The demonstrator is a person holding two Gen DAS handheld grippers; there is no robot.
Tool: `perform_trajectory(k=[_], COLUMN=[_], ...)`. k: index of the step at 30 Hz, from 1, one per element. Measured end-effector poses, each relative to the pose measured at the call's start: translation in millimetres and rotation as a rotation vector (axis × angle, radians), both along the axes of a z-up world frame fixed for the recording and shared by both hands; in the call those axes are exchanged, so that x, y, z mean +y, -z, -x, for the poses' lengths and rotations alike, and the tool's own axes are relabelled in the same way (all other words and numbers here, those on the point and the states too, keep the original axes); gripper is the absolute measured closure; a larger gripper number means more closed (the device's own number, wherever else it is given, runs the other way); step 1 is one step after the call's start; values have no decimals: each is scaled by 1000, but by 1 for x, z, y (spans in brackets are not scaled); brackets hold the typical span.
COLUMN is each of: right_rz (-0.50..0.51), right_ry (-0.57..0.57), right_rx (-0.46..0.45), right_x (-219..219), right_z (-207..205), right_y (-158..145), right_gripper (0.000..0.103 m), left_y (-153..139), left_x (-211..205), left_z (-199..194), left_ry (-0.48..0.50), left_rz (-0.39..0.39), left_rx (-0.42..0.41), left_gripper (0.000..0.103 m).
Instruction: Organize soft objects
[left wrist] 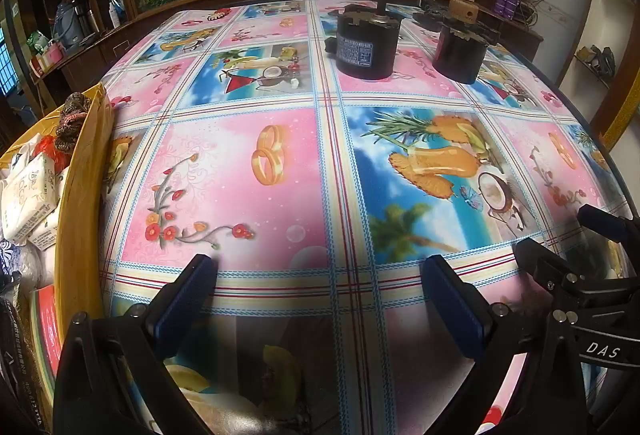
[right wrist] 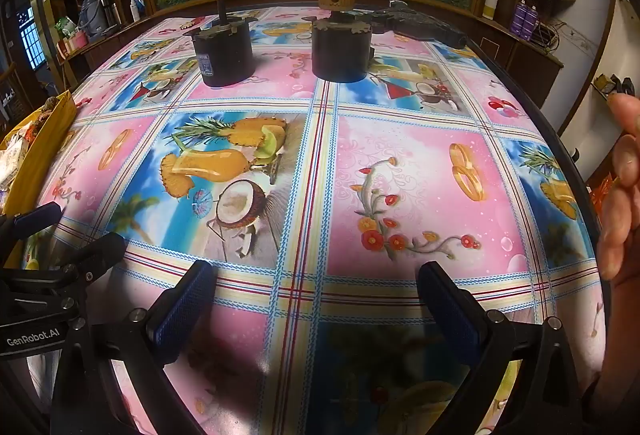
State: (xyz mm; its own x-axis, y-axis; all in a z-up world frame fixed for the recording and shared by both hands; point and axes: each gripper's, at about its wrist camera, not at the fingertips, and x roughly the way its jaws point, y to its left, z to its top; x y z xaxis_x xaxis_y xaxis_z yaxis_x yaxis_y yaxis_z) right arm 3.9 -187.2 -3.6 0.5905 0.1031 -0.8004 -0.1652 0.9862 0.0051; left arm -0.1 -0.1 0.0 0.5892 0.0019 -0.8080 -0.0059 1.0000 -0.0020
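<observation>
The left gripper [left wrist: 320,275] tilts steeply down over the near edge of the table [left wrist: 280,195], its jaws spread wide with nothing between them — only the printed tablecloth [left wrist: 240,163] shows in the gap. The right gripper [right wrist: 316,283] is pitched the same way, jaws equally wide and empty, just beside the left one along the same near edge. A person's hand [right wrist: 624,187] shows at the right edge of the right wrist view, fingers loosely curled above the table's right side. The soft objects [left wrist: 28,191] — tissue packs and bundled cloth — lie in a yellow box [left wrist: 80,187] at the table's left edge. Two dark cylindrical motors [left wrist: 366,43] stand near the far edge, well apart from both grippers.
</observation>
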Motion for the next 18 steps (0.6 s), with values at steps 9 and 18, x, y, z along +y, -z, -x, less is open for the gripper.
perform_trajectory(k=[9,18], right_rz=[0,0], right_ry=[0,0], right_rx=[-1,-1], right_x=[0,0], right_z=[0,0], right_y=[0,0], right_gripper=[1,1], left_y=[0,0], left_x=[0,0], left_z=[0,0], left_ry=[0,0], left_rz=[0,0], left_rx=[0,0], left_gripper=[0,0])
